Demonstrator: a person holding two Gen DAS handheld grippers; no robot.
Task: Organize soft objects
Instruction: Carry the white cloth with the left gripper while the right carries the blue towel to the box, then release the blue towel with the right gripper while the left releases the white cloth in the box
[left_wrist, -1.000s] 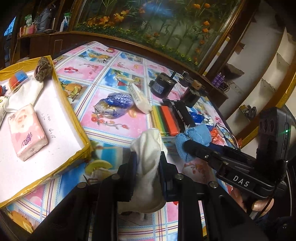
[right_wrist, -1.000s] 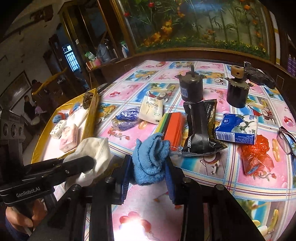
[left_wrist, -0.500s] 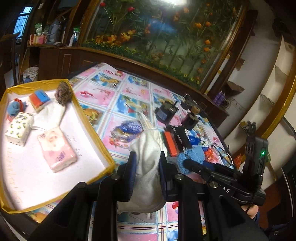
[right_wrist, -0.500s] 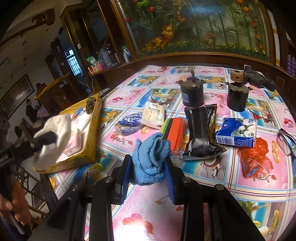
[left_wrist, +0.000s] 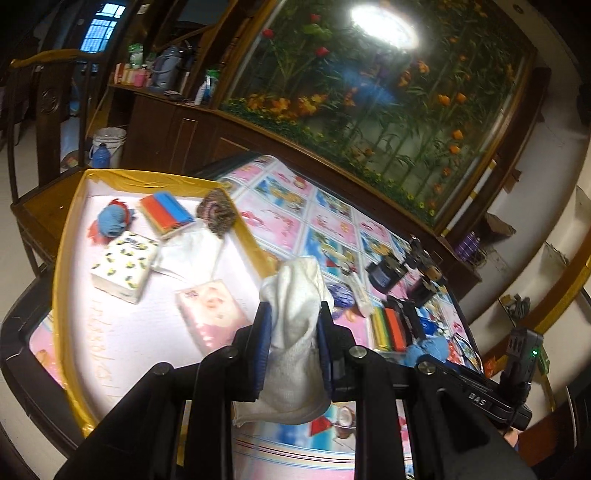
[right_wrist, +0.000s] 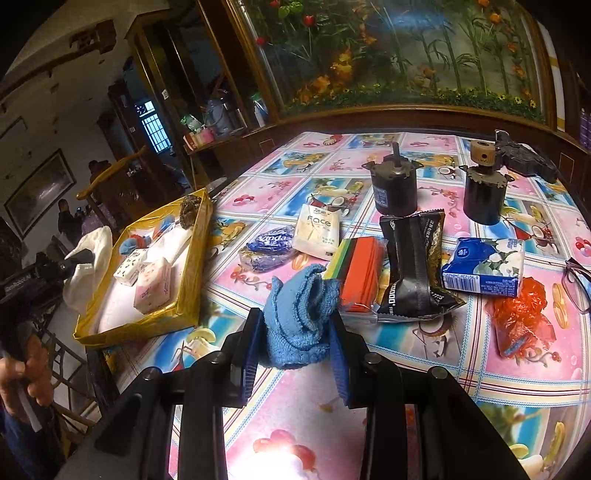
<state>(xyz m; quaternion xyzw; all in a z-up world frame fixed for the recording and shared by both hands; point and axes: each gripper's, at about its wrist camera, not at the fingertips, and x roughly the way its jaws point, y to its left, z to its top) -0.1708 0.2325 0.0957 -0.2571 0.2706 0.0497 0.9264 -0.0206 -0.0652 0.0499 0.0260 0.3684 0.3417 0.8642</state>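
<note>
Lifted, left gripper (left_wrist: 291, 332) pinches crumpled white cloth (left_wrist: 295, 325), seemingly over gold-edged tray (left_wrist: 59, 266).

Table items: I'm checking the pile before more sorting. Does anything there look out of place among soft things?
Yes. Two dark cylindrical motors stand upright at the far side of the table, and a pair of glasses lies at its right edge. They look hard, not soft.

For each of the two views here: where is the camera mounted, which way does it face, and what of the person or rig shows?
Left wrist: on the left gripper, looking over the white cloth toward the yellow tray; the right gripper's body shows at right.
Right wrist: on the right gripper, holding the blue cloth, facing the table; a hand shows at left.
Shared: tray, both cloths.
</note>
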